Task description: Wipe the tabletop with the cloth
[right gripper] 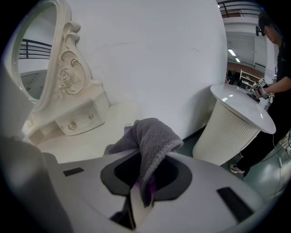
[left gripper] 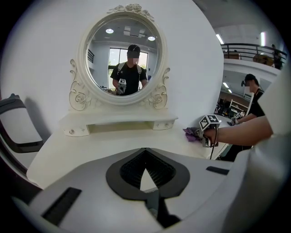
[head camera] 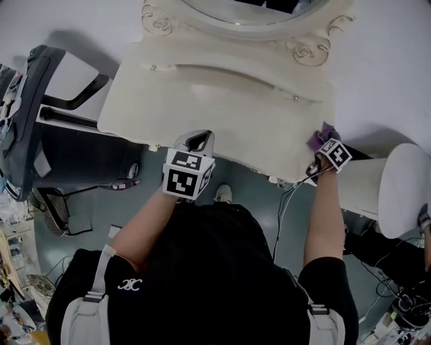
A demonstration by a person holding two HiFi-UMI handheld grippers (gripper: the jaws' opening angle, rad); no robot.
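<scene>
Cloth (right gripper: 152,136) in right claw (right gripper: 142,184), forearm straight toward tabletop (head camera: 222,108) edge

The tabletop (head camera: 222,114) presents a broad bare surface between the left gripper (head camera: 196,141) at the front edge and the right gripper (head camera: 319,143), which occupies the right front corner with the cloth (head camera: 322,133) in its jaws. Rearward passage is blocked by the drawer shelf (head camera: 229,67) and the mirror (head camera: 249,13) above it, both against the wall (right gripper: 150,54). A chair (head camera: 27,114) stands just beside the left end. A ribbed round pedestal (head camera: 394,189) stands near the right end, with a strip of floor (right gripper: 200,132) showing between them.
</scene>
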